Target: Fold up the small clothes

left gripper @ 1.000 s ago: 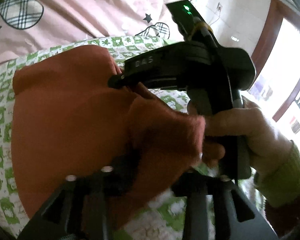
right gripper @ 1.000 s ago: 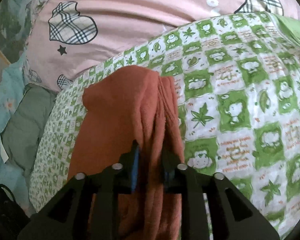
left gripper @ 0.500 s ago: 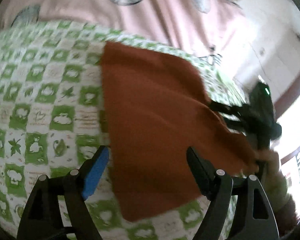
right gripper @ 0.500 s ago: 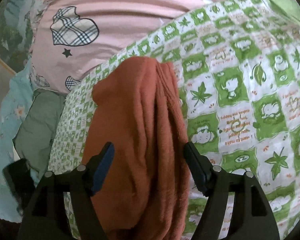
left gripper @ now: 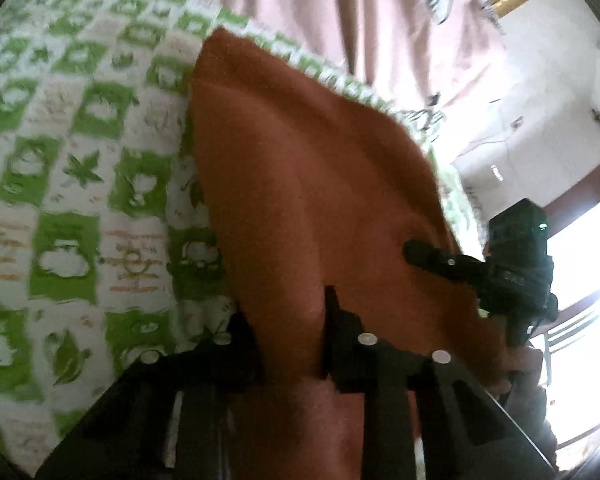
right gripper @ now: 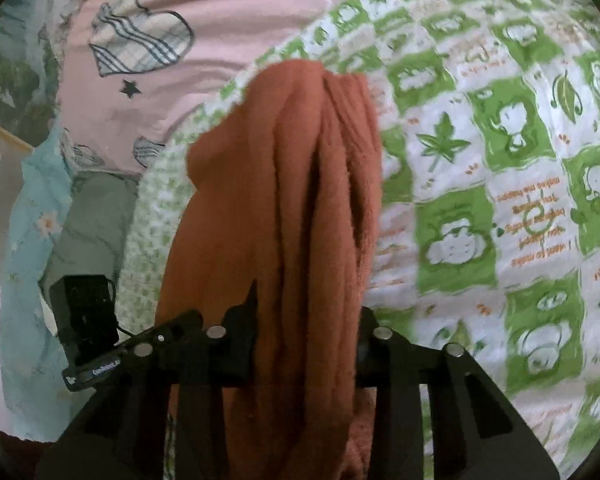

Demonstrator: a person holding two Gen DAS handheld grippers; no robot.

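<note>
A rust-orange fleece garment (left gripper: 308, 184) lies on the green-and-white checked blanket (left gripper: 60, 168). My left gripper (left gripper: 290, 336) is shut on the garment's near edge, with cloth bunched between its fingers. My right gripper (right gripper: 306, 344) is shut on a thick bunched fold of the same garment (right gripper: 296, 184), which stretches away from it towards the blanket's far edge. The right gripper also shows in the left wrist view (left gripper: 472, 268) at the garment's right edge.
A pink sheet (right gripper: 228, 28) with plaid hearts lies past the blanket (right gripper: 500, 160). Pale blue flowered bedding (right gripper: 28, 248) and a grey pillow (right gripper: 88, 232) lie at the left. The left gripper's body (right gripper: 84, 316) shows at lower left. A bright doorway (left gripper: 580, 248) stands right.
Both grippers were open half a second ago and have now closed on the garment. The left gripper has moved closer to the near edge; the right has closed on the bunched fold.
</note>
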